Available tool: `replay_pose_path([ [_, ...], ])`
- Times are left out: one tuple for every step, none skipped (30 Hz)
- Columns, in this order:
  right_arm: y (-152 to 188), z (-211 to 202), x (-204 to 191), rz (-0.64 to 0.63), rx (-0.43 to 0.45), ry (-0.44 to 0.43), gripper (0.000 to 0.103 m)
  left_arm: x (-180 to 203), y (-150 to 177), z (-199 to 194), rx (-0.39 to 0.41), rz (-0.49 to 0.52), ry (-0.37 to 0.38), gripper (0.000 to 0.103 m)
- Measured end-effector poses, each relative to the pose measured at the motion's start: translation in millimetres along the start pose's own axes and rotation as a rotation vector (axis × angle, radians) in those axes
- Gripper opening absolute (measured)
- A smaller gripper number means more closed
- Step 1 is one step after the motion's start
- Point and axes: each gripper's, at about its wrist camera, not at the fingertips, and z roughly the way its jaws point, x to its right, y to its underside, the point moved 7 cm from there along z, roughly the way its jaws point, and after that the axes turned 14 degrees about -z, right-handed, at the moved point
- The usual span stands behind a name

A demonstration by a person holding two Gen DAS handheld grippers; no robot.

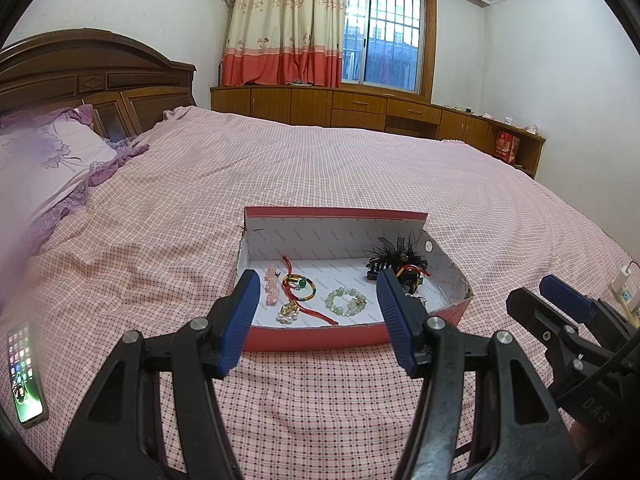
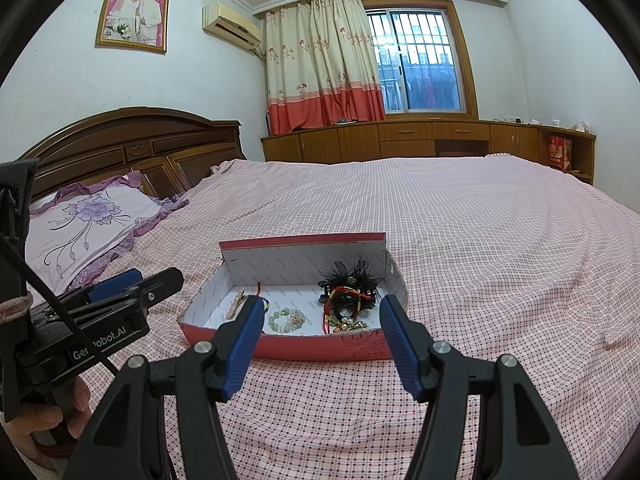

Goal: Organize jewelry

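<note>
A red cardboard box (image 1: 312,336) (image 2: 344,348) with a white lining lies open on the bed. Inside it are a green bead bracelet (image 1: 345,301) (image 2: 285,320), a rainbow ring on a red cord (image 1: 300,285), a pink hair clip (image 1: 272,285) (image 2: 236,305), a pearl piece (image 1: 289,313) and a black feathered hairpiece (image 1: 396,258) (image 2: 352,280). My left gripper (image 1: 316,314) hovers in front of the box, open, nothing between its blue pads. My right gripper (image 2: 320,332) also stands open and empty just short of the box front. Each gripper shows at the edge of the other's view.
A phone (image 1: 24,376) with a lit screen lies on the checked bedspread (image 1: 320,168) at the left. A purple pillow (image 2: 92,224) and wooden headboard (image 2: 132,144) are far left. Low wooden cabinets (image 2: 400,140) line the wall under the window. A power strip (image 1: 624,292) sits at the right.
</note>
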Motion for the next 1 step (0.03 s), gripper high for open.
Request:
replay_pose_path([
  [-0.5,-0.1,-0.3,0.0,-0.001,0.0,0.063,0.2,-0.6,0.4,-0.001,0.0,-0.001,0.053],
])
